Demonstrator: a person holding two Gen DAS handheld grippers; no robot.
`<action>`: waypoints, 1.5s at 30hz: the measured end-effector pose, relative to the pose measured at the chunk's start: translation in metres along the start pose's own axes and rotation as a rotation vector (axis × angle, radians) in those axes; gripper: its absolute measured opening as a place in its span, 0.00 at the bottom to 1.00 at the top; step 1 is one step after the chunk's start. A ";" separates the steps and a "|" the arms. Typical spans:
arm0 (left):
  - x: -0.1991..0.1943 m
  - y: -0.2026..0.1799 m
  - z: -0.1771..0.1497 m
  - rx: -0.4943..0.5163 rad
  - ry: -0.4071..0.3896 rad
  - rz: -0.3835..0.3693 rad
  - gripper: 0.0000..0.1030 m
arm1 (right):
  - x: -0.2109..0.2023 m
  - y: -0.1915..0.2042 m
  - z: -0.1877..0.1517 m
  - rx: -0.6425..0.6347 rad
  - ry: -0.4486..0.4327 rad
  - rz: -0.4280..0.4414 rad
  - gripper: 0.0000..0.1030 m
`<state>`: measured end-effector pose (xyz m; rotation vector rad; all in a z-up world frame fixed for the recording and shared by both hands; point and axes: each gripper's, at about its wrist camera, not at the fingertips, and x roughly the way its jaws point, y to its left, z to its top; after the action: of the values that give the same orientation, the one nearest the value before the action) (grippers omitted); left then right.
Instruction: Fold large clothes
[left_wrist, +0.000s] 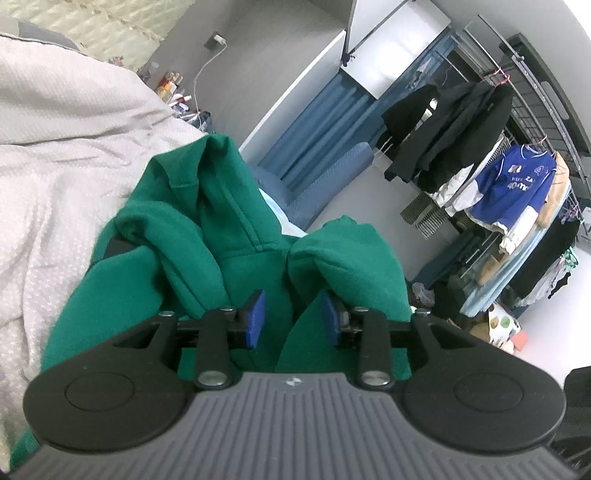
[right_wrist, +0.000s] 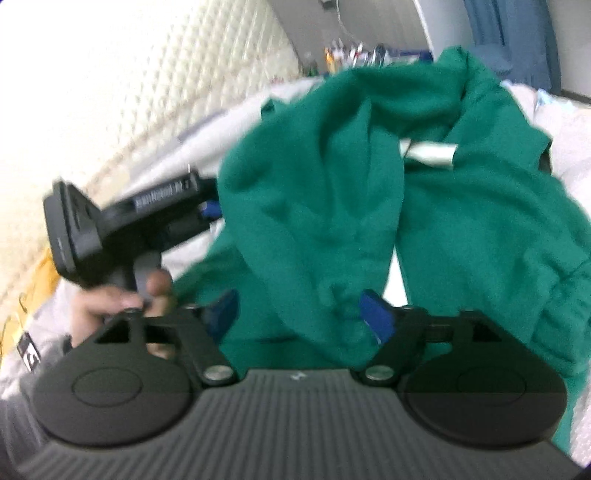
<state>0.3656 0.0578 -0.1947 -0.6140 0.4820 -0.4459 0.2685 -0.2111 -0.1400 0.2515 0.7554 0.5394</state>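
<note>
A green sweatshirt lies bunched in thick folds on a pale bedspread. In the left wrist view my left gripper is open, its blue pads a short way apart, with green cloth lying in the gap and neither pad pressing on it. The right wrist view is blurred. There my right gripper stands wide open over a hanging fold of the sweatshirt. A pale grey strip shows among the folds. The left gripper is also visible at the left edge of the cloth, held by a hand.
A clothes rack with dark jackets and a blue jersey stands across the room. Blue curtains hang beyond the bed. A padded cream wall runs behind the bed. Small bottles sit at the bed's far end.
</note>
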 end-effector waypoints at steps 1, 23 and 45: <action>-0.001 0.000 0.000 -0.001 -0.002 0.002 0.43 | -0.004 0.001 0.002 0.000 -0.021 -0.008 0.78; 0.011 -0.002 -0.008 -0.017 0.028 -0.120 0.46 | 0.096 0.059 0.122 -0.180 0.026 -0.300 0.78; 0.013 0.009 -0.006 -0.102 0.026 -0.156 0.56 | 0.037 0.003 0.097 0.037 -0.054 -0.356 0.14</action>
<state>0.3746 0.0552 -0.2086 -0.7479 0.4856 -0.5807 0.3583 -0.1914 -0.0916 0.1597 0.7379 0.1807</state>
